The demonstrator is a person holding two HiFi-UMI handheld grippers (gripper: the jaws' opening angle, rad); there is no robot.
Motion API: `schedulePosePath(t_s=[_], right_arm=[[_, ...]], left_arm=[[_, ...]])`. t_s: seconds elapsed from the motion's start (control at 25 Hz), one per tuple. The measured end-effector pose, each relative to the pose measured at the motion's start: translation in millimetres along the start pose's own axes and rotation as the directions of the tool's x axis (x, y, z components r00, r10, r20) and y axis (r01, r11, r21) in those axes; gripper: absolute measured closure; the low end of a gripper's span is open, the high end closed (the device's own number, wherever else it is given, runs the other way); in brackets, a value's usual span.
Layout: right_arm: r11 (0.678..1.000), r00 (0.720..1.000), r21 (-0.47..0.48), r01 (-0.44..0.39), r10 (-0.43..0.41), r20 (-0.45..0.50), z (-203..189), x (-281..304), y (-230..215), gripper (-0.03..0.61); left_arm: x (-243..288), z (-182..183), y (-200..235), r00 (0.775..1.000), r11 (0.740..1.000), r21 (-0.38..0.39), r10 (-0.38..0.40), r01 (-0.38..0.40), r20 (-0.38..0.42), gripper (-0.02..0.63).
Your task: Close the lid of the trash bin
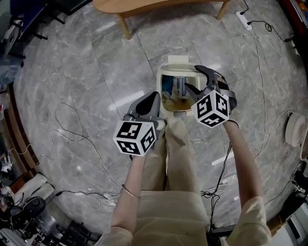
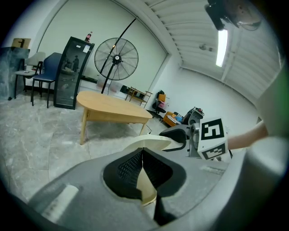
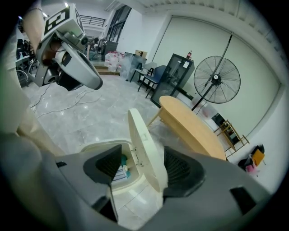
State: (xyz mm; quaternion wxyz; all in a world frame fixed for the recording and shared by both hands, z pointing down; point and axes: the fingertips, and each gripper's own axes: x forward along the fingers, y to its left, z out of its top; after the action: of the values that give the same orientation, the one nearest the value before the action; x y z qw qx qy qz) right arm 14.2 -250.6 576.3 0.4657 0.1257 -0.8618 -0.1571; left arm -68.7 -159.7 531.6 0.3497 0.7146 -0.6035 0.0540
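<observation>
A cream trash bin (image 1: 168, 108) stands on the floor at my feet, its lid (image 1: 177, 60) raised on the far side. Blue and white rubbish lies inside it. My right gripper (image 1: 192, 78) hovers over the bin's right side with its jaws open. In the right gripper view the upright lid (image 3: 143, 144) lines up between the two pads of that gripper (image 3: 144, 168); contact is not visible. My left gripper (image 1: 154, 97) is beside the bin's near left rim. Its pads meet at the tips (image 2: 142, 155), and the cream lid (image 2: 151, 143) shows just past them.
A light wooden table (image 1: 159, 5) stands beyond the bin. A big floor fan (image 2: 116, 58) and a black cabinet (image 2: 72, 72) are farther back. Cables (image 1: 82, 139) trail over the grey marble floor on the left, and a power strip (image 1: 244, 20) lies at the upper right. The person's legs (image 1: 175, 144) are right behind the bin.
</observation>
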Motion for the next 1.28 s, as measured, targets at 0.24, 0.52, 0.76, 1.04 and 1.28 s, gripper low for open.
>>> schedulePosePath(t_s=[0.24, 0.52, 0.76, 1.04, 1.28], right_arm=[[1.0, 1.0, 0.017, 0.025, -0.025, 0.0, -9, -10, 18, 0.282], [1.0, 1.0, 0.021, 0.011, -0.01, -0.006, -15, -17, 42, 0.282], [1.0, 1.0, 0.018, -0.014, 0.014, 0.005, -25, -22, 69, 0.282], [0.999, 0.999, 0.014, -0.047, 0.047, 0.026, -35, -24, 95, 0.282], [0.996, 0.995, 0.006, -0.092, 0.091, 0.045, -43, -24, 116, 0.282]], left_arm=[[-11, -15, -5, 1.0, 1.0, 0.008, -0.005, 0.005, -0.006, 0.591], [-18, -33, -10, 1.0, 1.0, -0.009, -0.004, 0.004, -0.019, 0.591], [-26, -56, -20, 1.0, 1.0, -0.024, 0.011, -0.011, -0.024, 0.591], [-34, -81, -31, 0.998, 0.998, -0.041, 0.038, -0.04, -0.039, 0.591], [-33, -97, -43, 0.998, 0.997, -0.053, 0.055, -0.057, -0.04, 0.591]])
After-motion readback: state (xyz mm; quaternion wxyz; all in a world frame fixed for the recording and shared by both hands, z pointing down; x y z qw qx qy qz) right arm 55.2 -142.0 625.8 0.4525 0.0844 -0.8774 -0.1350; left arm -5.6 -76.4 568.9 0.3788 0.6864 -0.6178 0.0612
